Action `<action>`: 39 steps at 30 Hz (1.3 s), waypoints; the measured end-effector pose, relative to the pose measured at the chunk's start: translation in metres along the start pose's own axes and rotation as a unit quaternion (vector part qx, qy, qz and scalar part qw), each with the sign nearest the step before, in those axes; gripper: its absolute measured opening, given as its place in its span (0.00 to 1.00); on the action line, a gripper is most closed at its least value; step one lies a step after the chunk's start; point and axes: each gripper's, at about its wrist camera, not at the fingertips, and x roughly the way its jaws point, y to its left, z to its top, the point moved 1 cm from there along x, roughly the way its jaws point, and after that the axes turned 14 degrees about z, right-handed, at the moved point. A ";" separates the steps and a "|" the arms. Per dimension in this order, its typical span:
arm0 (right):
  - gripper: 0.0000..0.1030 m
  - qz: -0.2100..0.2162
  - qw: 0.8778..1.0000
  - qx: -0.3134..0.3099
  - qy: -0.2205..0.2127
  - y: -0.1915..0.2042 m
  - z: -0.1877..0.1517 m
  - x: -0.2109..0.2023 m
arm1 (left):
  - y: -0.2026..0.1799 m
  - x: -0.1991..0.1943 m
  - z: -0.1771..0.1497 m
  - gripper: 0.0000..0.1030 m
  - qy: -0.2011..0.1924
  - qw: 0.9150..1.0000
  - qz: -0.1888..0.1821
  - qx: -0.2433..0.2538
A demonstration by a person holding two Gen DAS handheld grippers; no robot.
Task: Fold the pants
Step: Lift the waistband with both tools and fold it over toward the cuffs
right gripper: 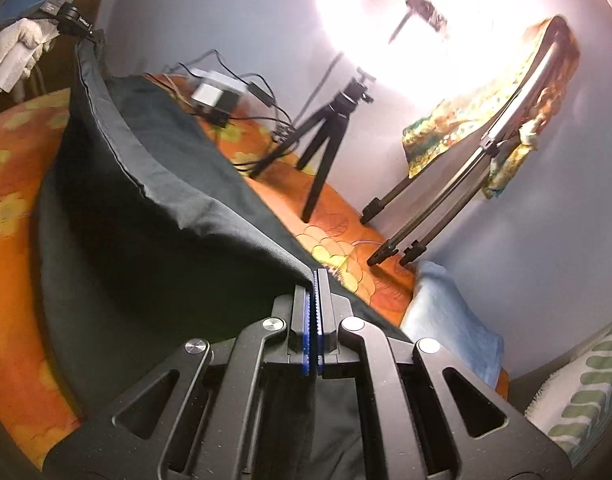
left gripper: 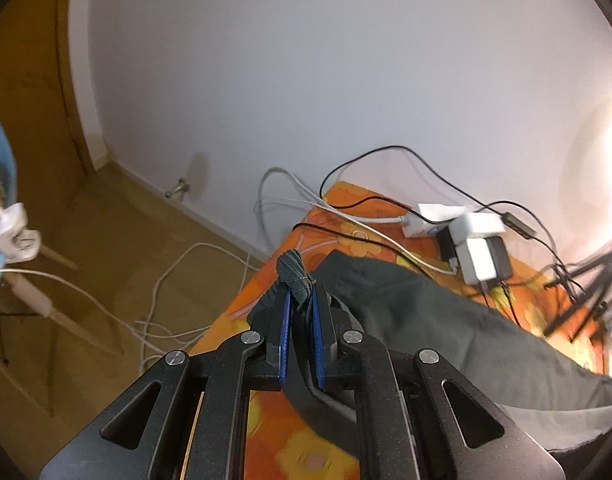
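Dark grey pants [left gripper: 446,320] lie across an orange flowered table cover [left gripper: 265,412]. My left gripper [left gripper: 301,292] is shut on a bunched end of the pants, which sticks out past its blue pads, lifted above the table's left end. In the right wrist view the pants [right gripper: 145,220] stretch as a raised fold from my right gripper [right gripper: 314,280], which is shut on their edge, up to the left gripper [right gripper: 71,16] at the far top left. The cloth hangs taut between the two.
Chargers and a power strip [left gripper: 466,240] with black and white cables sit at the table's back. A small black tripod [right gripper: 326,136] and a larger stand's legs [right gripper: 426,208] stand on the table. A light blue folded cloth [right gripper: 450,320] lies at the right.
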 end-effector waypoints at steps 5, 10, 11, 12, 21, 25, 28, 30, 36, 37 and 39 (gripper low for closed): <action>0.02 0.004 0.999 0.013 0.031 -0.018 0.000 0.056 | -0.034 0.043 0.010 0.08 0.023 1.000 0.017 0.010; 0.02 0.007 0.998 0.021 0.051 -0.024 -0.005 0.092 | -0.059 0.072 0.015 0.13 0.048 0.998 0.018 0.022; 0.02 0.005 0.998 0.021 0.055 -0.025 -0.006 0.097 | -0.063 0.076 0.017 0.19 0.054 0.998 0.014 0.022; 0.02 0.003 0.998 0.020 0.058 -0.027 -0.006 0.100 | -0.065 0.078 0.020 0.33 0.061 0.998 0.007 0.021; 0.02 -0.019 0.995 0.065 0.077 -0.055 -0.013 0.116 | -0.014 0.050 0.030 0.50 0.022 1.000 -0.011 0.016; 0.02 -0.026 0.993 0.079 0.089 -0.061 -0.015 0.126 | 0.006 0.063 0.014 0.50 0.048 0.998 -0.018 0.034; 0.02 -0.029 0.991 0.083 0.101 -0.061 -0.017 0.135 | 0.006 0.075 0.001 0.50 0.062 0.997 -0.035 0.037; 0.02 -0.035 0.990 0.081 0.106 -0.059 -0.017 0.139 | 0.001 0.084 -0.006 0.50 0.069 0.996 -0.036 0.042; 0.02 -0.036 0.990 0.091 0.104 -0.065 -0.014 0.141 | -0.033 0.090 -0.016 0.14 0.047 0.995 -0.015 0.092; 0.02 -0.037 0.990 0.090 0.099 -0.066 -0.013 0.140 | -0.040 0.087 -0.018 0.12 0.034 0.994 -0.002 0.106; 0.02 -0.040 0.990 0.099 0.092 -0.071 -0.010 0.137 | -0.045 0.082 -0.017 0.07 0.009 0.992 0.020 0.121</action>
